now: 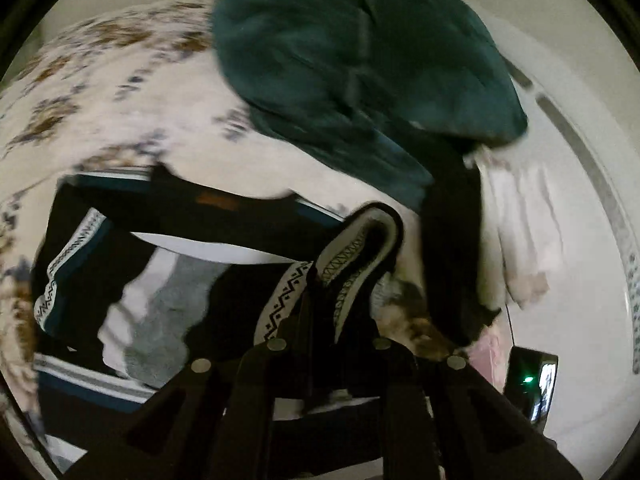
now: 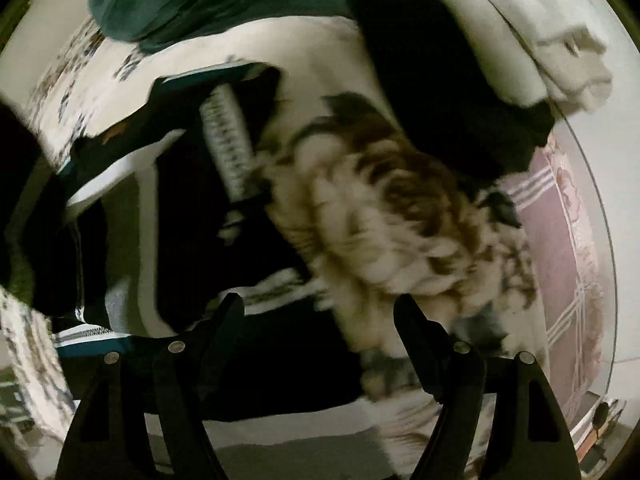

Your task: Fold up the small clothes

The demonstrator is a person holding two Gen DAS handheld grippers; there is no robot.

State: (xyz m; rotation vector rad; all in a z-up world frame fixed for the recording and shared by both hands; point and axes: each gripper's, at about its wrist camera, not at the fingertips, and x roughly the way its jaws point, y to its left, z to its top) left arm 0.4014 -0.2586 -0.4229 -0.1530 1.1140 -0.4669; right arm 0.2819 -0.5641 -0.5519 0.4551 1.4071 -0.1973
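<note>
On a floral bedsheet (image 1: 120,100), a patterned black garment (image 1: 360,240) is pinched by the left gripper (image 1: 320,308), mid-fold, while the right gripper (image 2: 320,312) is held open just above it, with a green garment (image 1: 360,60) lying unfolded ahead.

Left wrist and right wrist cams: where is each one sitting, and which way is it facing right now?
Left wrist: on the left gripper, looking down along shut fingers pinching the patterned black garment on the floral bedspread.
Right wrist: on the right gripper, fingers apart, empty, over the same garment.
Shared: garment, bedspread, teal cloth.
</note>
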